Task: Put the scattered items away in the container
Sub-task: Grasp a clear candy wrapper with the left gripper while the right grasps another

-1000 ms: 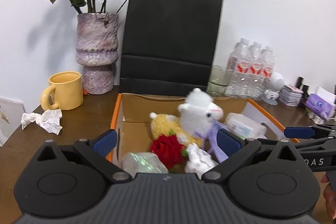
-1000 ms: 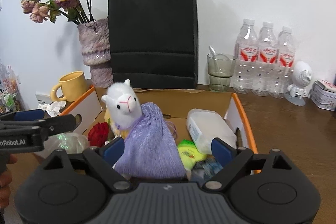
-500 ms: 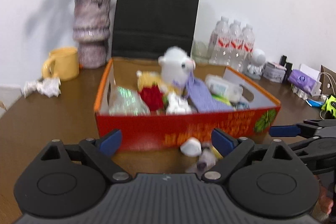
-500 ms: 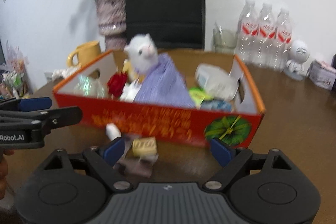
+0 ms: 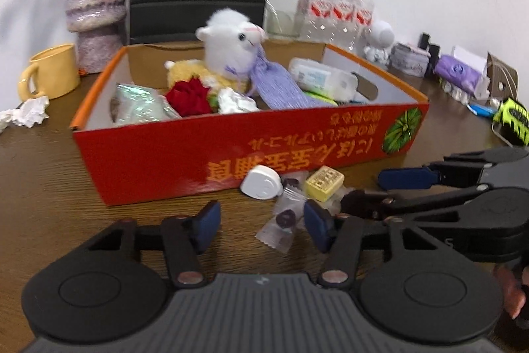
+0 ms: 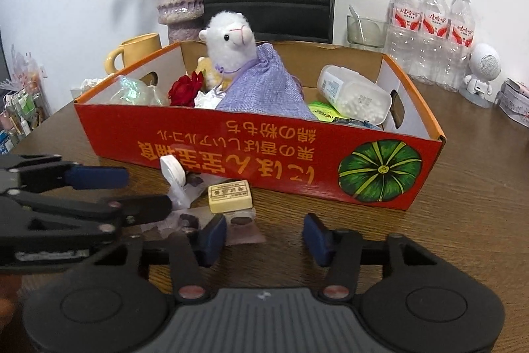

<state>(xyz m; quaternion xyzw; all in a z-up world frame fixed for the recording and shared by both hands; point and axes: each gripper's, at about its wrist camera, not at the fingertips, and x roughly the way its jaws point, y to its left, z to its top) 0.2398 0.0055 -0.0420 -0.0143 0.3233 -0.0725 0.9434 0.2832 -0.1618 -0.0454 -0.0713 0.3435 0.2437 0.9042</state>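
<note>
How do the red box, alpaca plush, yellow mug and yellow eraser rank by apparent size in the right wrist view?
1. red box
2. alpaca plush
3. yellow mug, farther back and partly hidden, so unsure
4. yellow eraser

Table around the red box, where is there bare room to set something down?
Bare wood lies left of the red box, toward the yellow mug, and beside its pumpkin end. Crowded along its front: white case, yellow block, wrapped candies.

Ahead of the matt black plastic gripper (image 6: 264,235) stands a glossy red printed cardboard box (image 6: 264,151) on a dark grained wooden table (image 6: 463,220). Inside sit a fluffy white plush alpaca (image 6: 231,45) and a coarse-woven lilac cloth pouch (image 6: 261,88).
</note>
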